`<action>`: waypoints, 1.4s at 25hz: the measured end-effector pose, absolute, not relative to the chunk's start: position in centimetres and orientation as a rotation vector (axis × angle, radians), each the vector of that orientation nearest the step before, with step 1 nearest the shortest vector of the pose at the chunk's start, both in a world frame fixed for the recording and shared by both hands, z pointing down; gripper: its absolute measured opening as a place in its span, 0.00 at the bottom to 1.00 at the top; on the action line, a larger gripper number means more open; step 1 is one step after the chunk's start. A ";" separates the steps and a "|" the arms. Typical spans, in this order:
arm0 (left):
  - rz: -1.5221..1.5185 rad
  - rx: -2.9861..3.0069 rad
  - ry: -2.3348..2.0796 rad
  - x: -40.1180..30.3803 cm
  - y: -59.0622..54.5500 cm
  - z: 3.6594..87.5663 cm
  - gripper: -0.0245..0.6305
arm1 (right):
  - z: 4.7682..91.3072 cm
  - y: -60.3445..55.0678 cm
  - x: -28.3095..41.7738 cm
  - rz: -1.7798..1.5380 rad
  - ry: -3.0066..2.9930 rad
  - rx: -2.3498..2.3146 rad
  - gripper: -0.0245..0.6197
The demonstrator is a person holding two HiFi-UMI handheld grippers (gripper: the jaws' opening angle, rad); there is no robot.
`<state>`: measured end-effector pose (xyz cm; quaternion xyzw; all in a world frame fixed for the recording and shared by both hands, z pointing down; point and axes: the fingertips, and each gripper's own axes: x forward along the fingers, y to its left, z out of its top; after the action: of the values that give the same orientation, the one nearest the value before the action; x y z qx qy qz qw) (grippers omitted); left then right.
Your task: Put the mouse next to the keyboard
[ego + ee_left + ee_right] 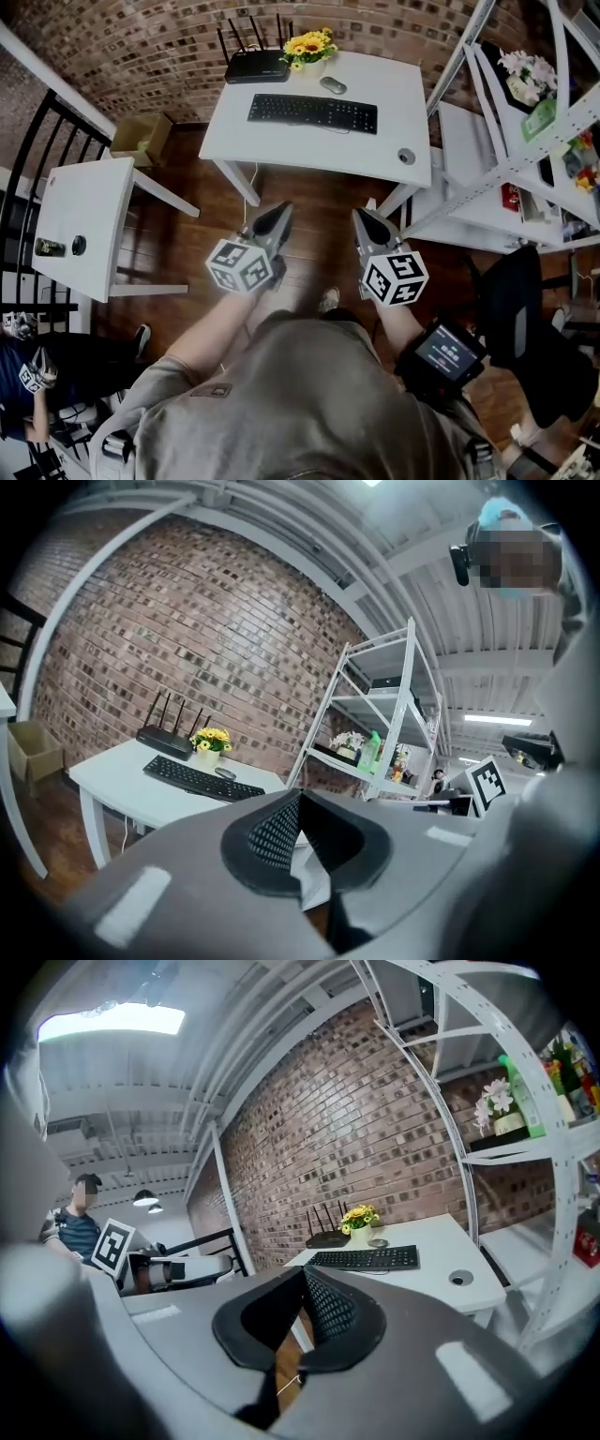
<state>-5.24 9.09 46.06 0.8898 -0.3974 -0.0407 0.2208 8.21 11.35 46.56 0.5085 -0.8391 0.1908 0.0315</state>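
Grey shirt [309, 412] fills the bottom of the head view, and just past it both arms reach out over the wooden floor [309, 202]. Left tongs [281, 212] and right tongs [360, 217] sit side by side, each with its marker cube facing up, both pointing toward the white surface [281, 150] ahead and well short of it. On that surface the black keyboard [312, 112] lies across the middle. The mouse [332, 84] sits behind the keyboard's right half, near it but not touching, beside the yellow flowers [309, 45]. A black router [255, 66] stands at the back left. A cardboard box [141, 136] is on the floor to the left, and a white shelf rack [525, 141] stands to the right.

Over to the left gripper view: the left tongs [297, 797] are clenched, the 2 ribbed pads meeting at the tip with nothing between them. Beyond, low at the left, the keyboard [202, 780] and the mouse [225, 772] show against the brick wall [234, 649].

Now the right gripper view: the right tongs [303, 1273] are clenched too, pads together and empty. The keyboard [366, 1259] lies straight ahead on the surface, with the mouse [378, 1242] just behind it next to the flowers. A seated person [80, 1227] shows far left.
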 end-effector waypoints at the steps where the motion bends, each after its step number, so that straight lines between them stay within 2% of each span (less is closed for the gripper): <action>1: -0.109 2.455 -1.103 -4.7 8.7 46.2 0.04 | 46.7 10.8 8.6 0.595 -2.593 1.551 0.05; 10: -0.060 2.418 -1.142 -2.6 4.6 47.1 0.04 | 48.5 6.2 10.1 0.672 -2.603 1.457 0.05; 35: -0.128 2.434 -1.051 -7.2 -19.6 48.3 0.04 | 49.0 -18.8 6.9 0.542 -2.447 1.477 0.05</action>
<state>-7.15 -19.64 48.29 0.8898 -0.3845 -0.0467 0.2413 6.85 -18.75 48.95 0.5041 -0.8356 0.1849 0.1160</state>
